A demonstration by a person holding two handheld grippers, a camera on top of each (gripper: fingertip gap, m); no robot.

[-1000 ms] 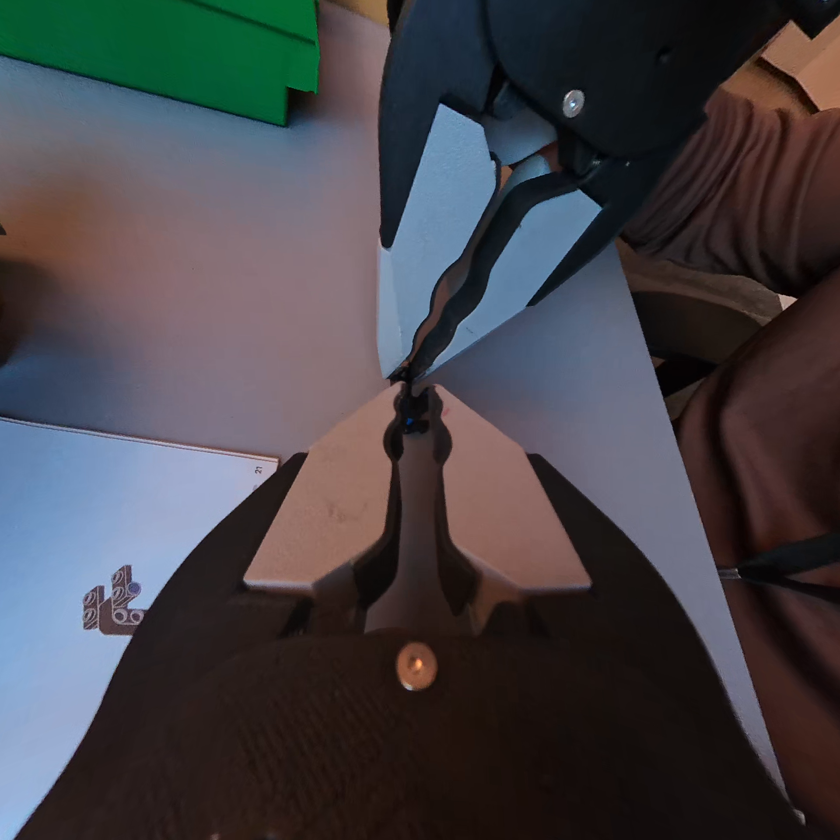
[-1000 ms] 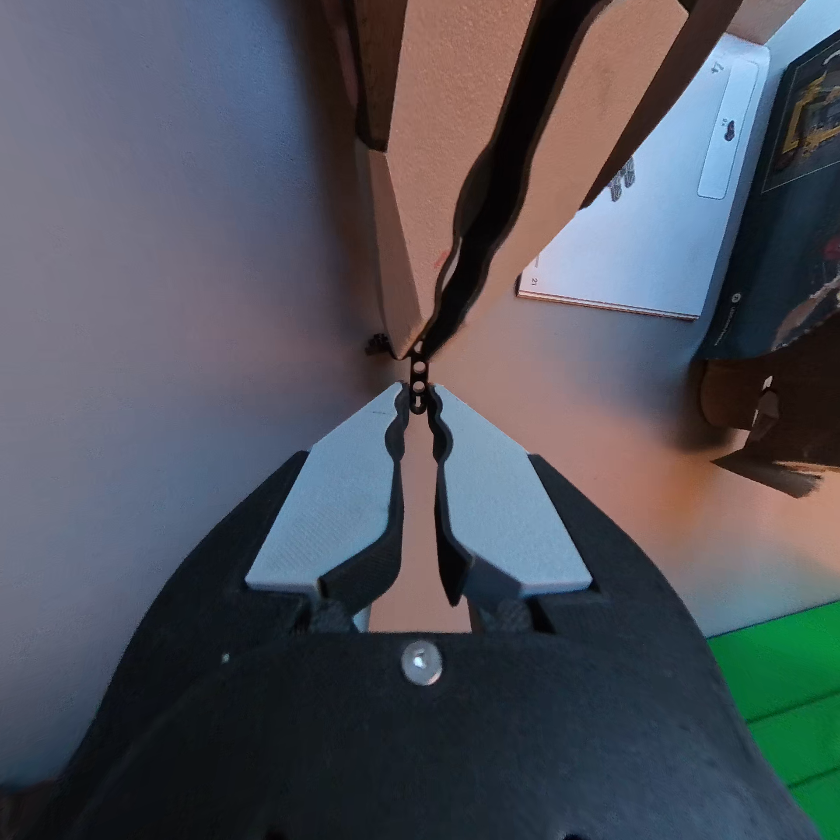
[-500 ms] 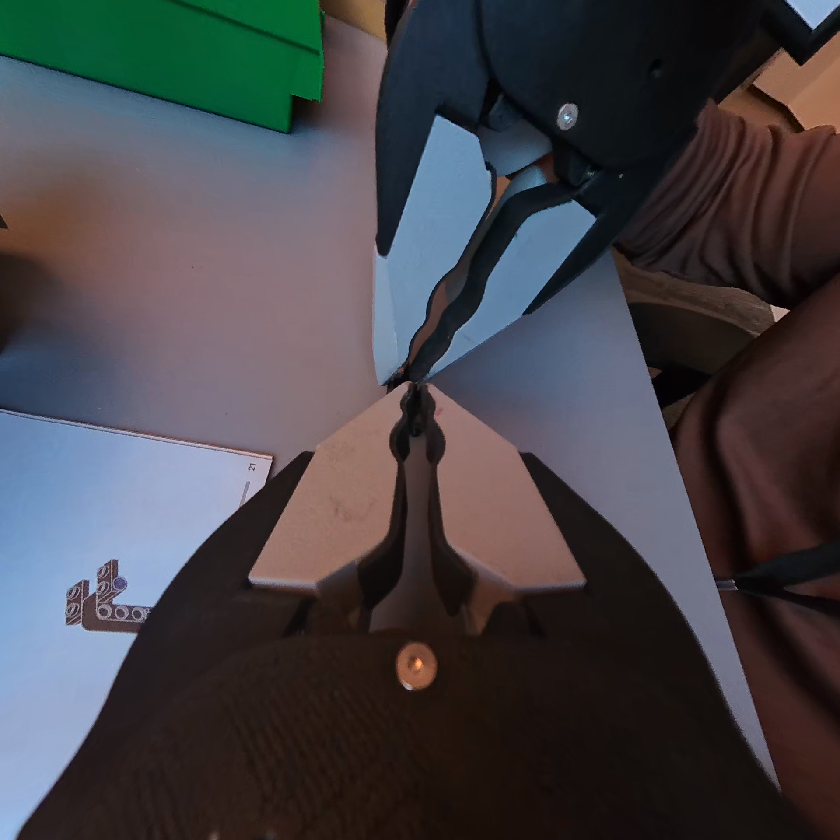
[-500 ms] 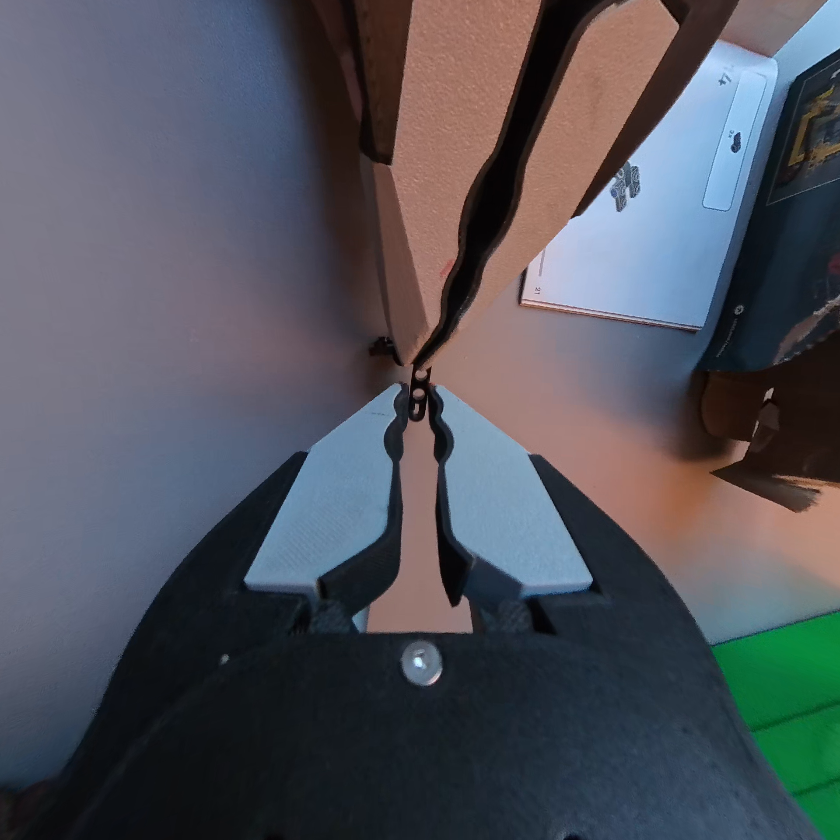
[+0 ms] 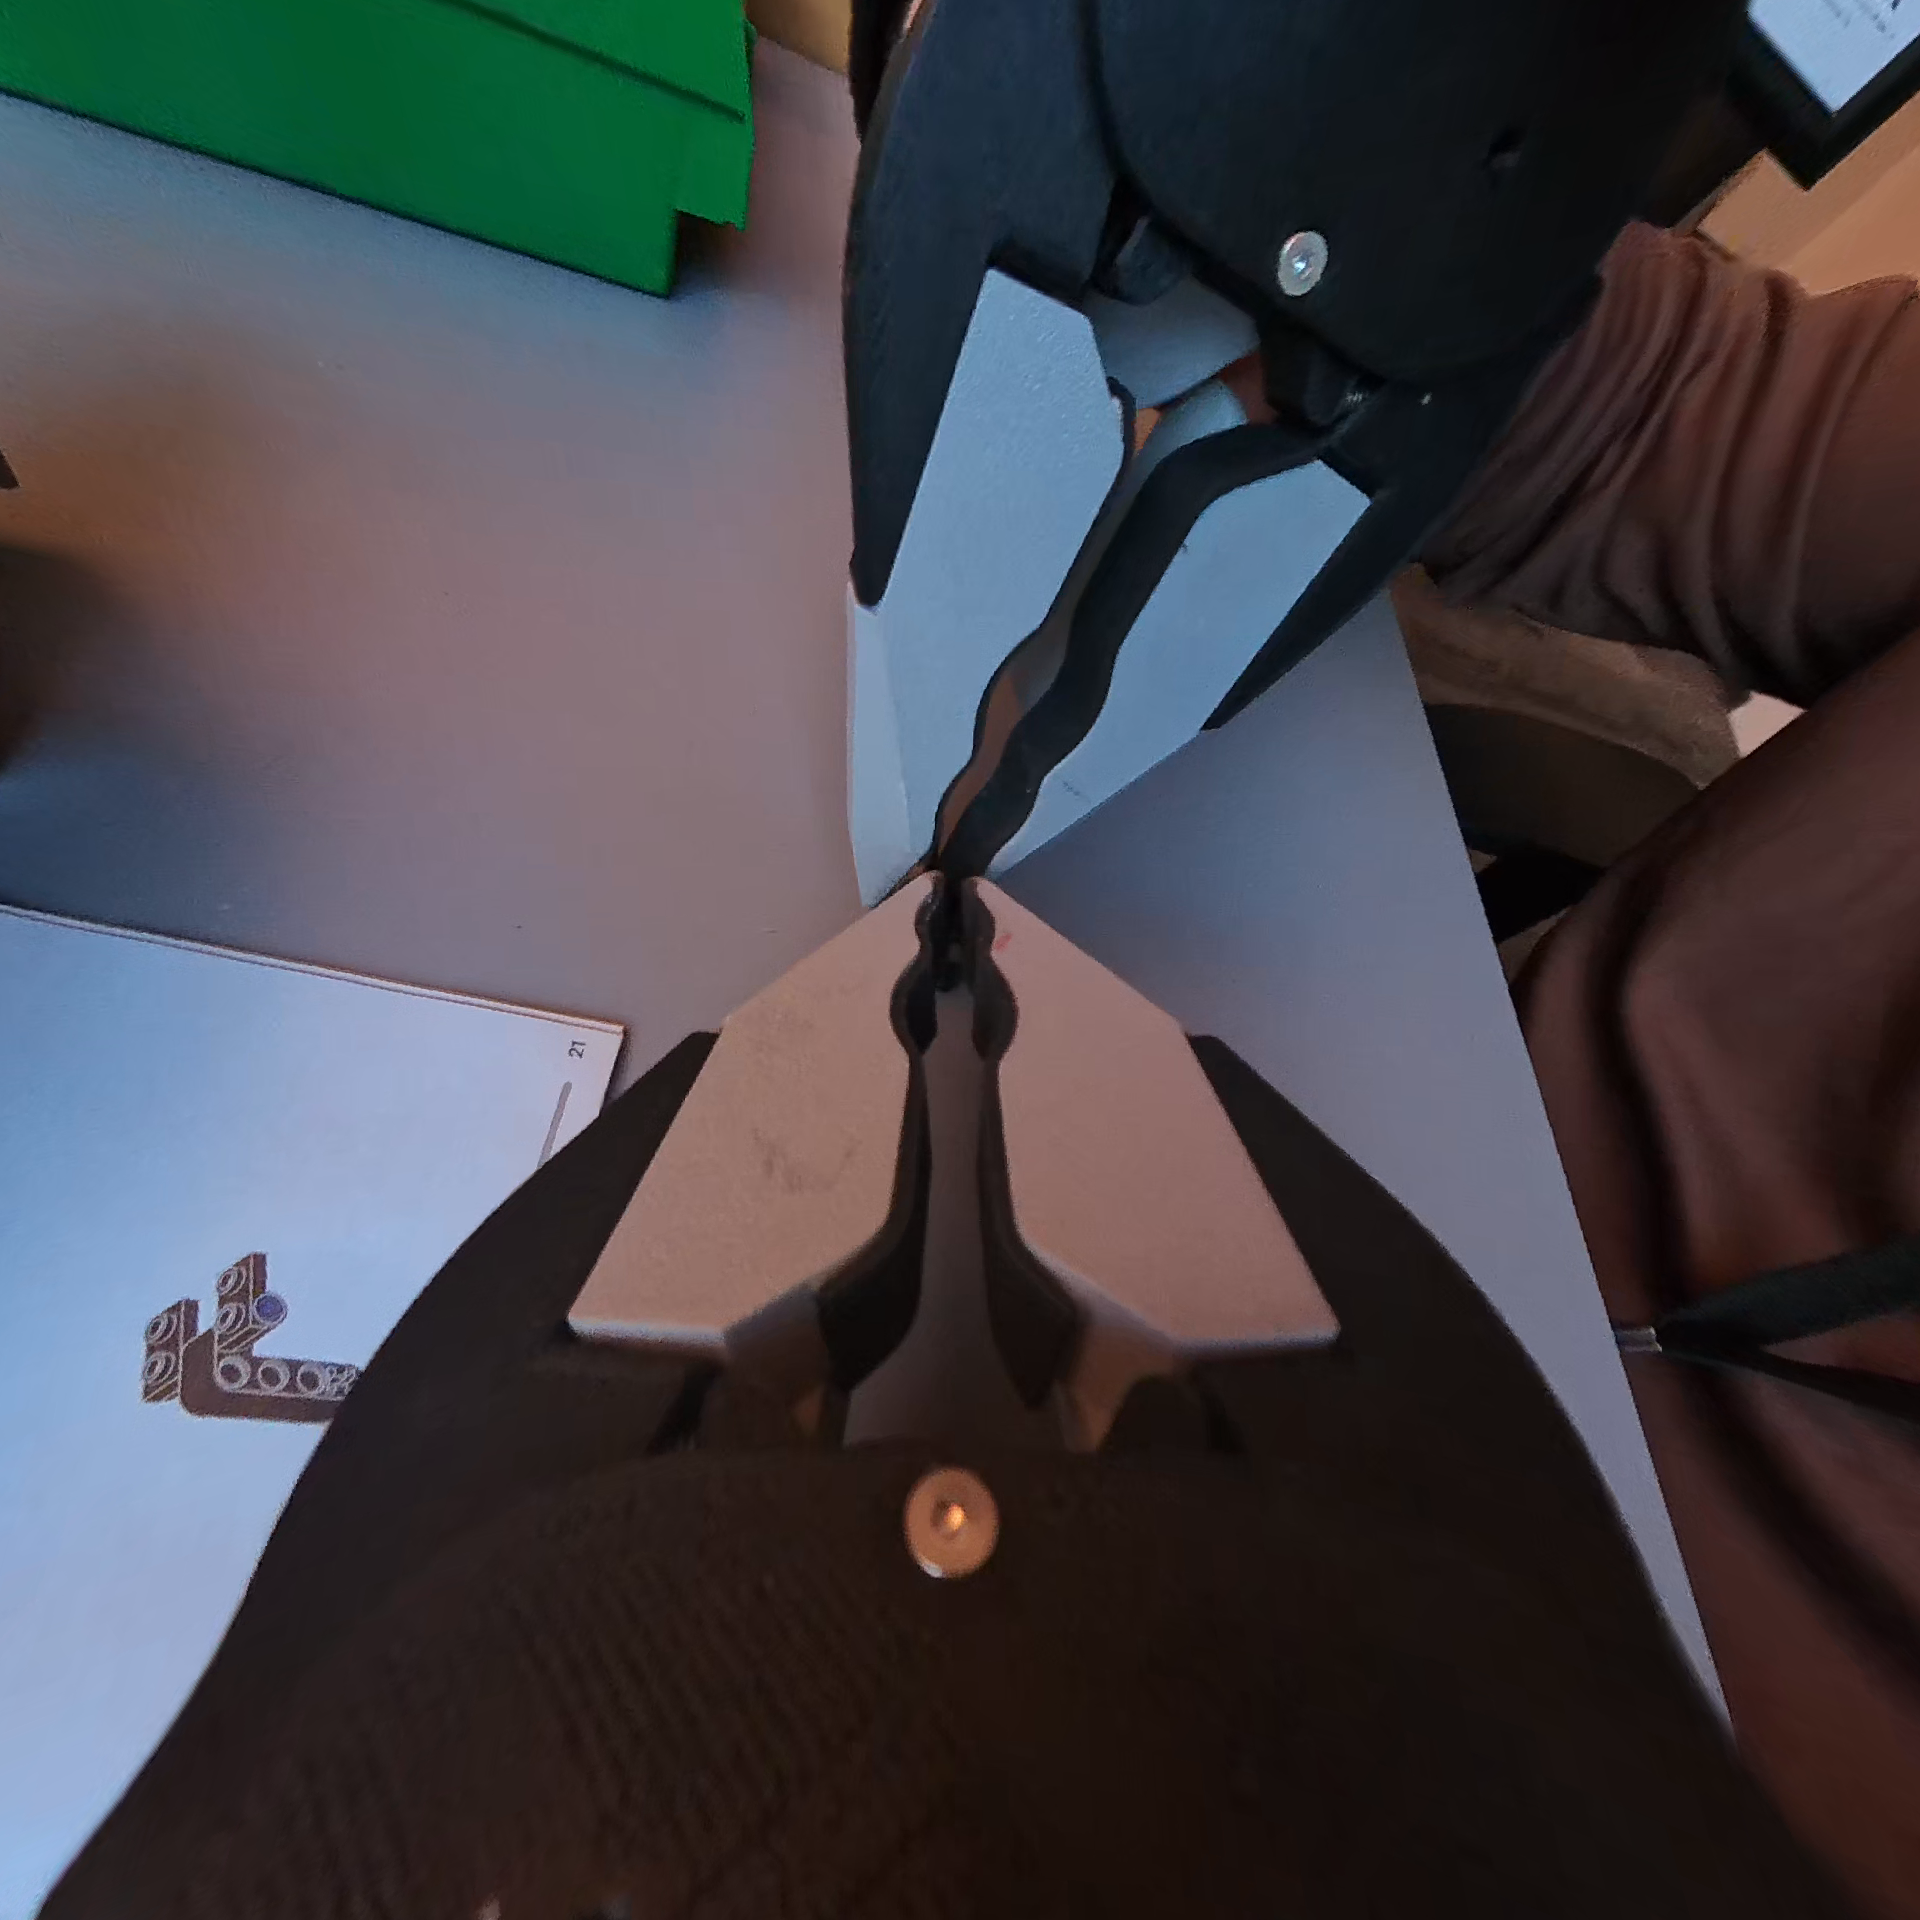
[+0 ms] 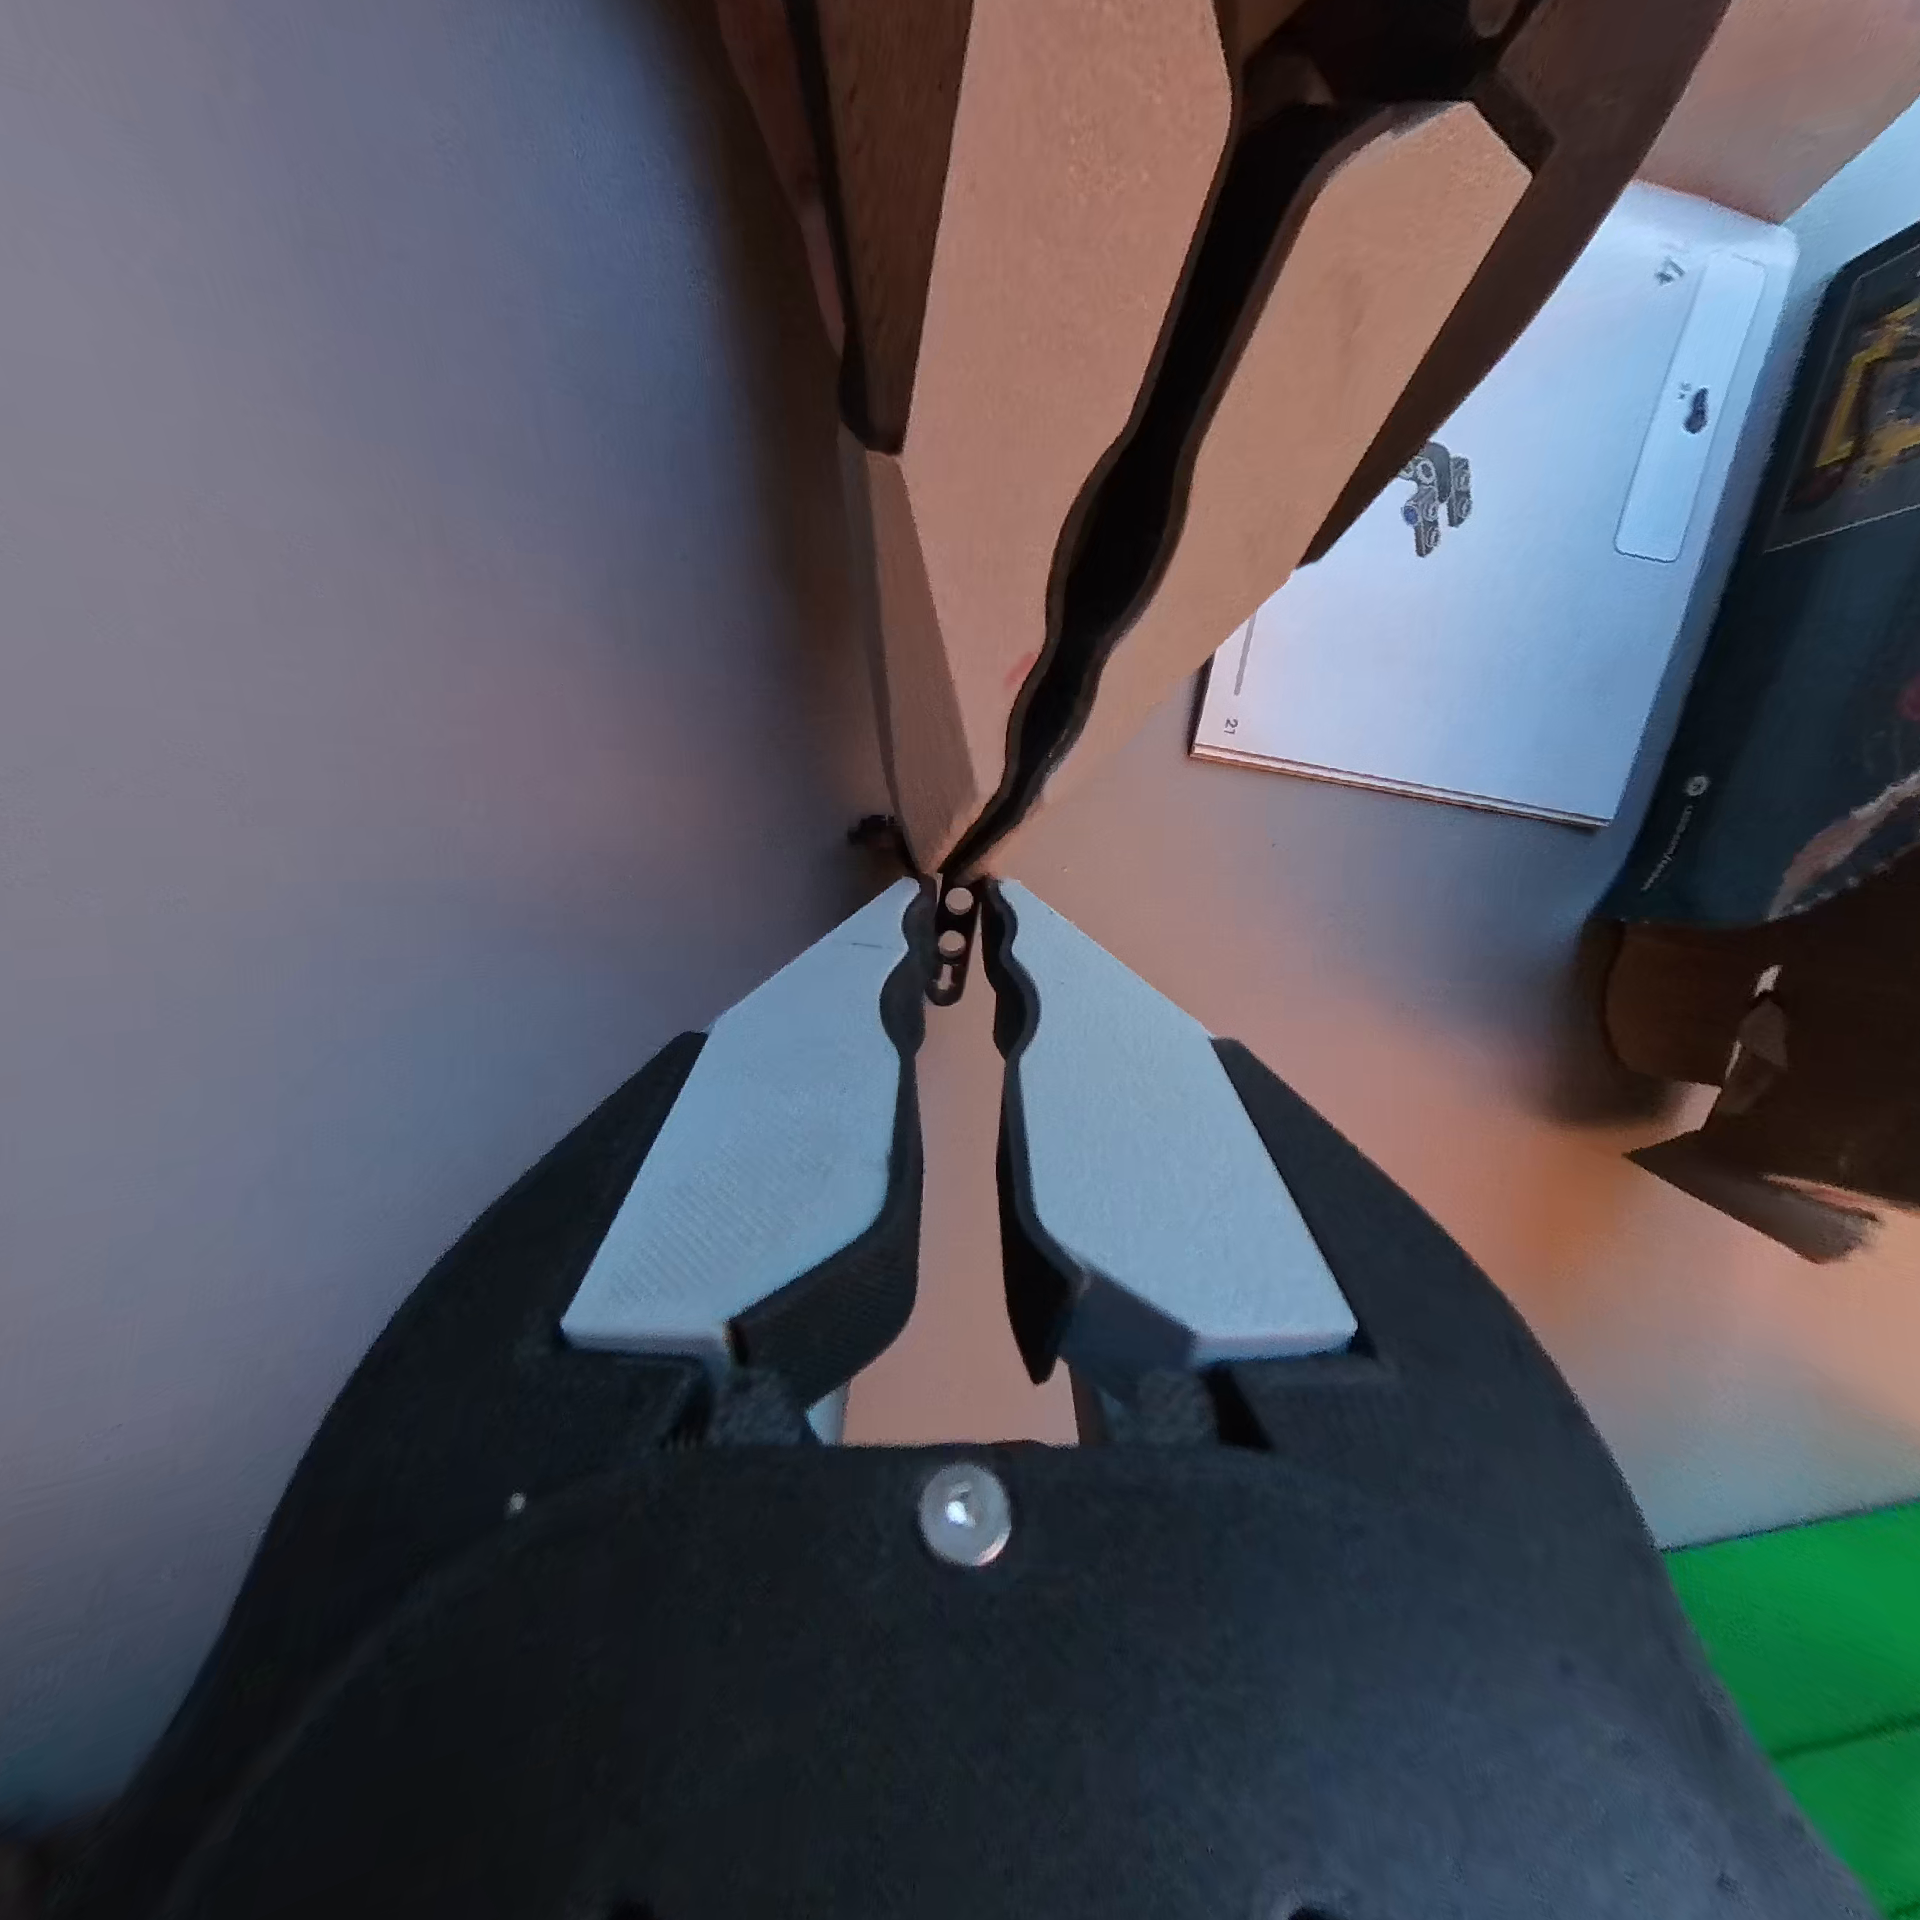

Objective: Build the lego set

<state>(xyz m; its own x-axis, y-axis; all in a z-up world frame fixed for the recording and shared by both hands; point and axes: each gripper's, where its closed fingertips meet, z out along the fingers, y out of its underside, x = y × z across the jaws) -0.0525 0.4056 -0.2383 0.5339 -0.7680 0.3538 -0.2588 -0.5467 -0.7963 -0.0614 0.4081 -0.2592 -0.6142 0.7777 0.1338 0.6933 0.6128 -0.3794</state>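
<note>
My right gripper (image 6: 954, 902) is shut on a short black lego beam (image 6: 952, 943) with round holes, held upright between its tips. My left gripper (image 5: 951, 920) is shut on a small dark lego piece (image 5: 948, 961); little of the piece shows. The two grippers meet tip to tip above the grey table (image 5: 416, 623). The left gripper (image 6: 964, 864) comes down from the top of the right wrist view and touches the beam's far end. The right gripper (image 5: 961, 862) comes down from the top of the left wrist view.
An open instruction booklet (image 5: 260, 1143) lies left of my left gripper and also shows in the right wrist view (image 6: 1507, 540). There are a green box (image 5: 416, 114), a dark box (image 6: 1849, 520), a tiny black piece on the table (image 6: 871, 831) and a person's brown sleeve (image 5: 1714, 499).
The two grippers have pressed closer tip to tip. The black beam now sits deeper between the right gripper's fingers, with less of it showing past the tips.
</note>
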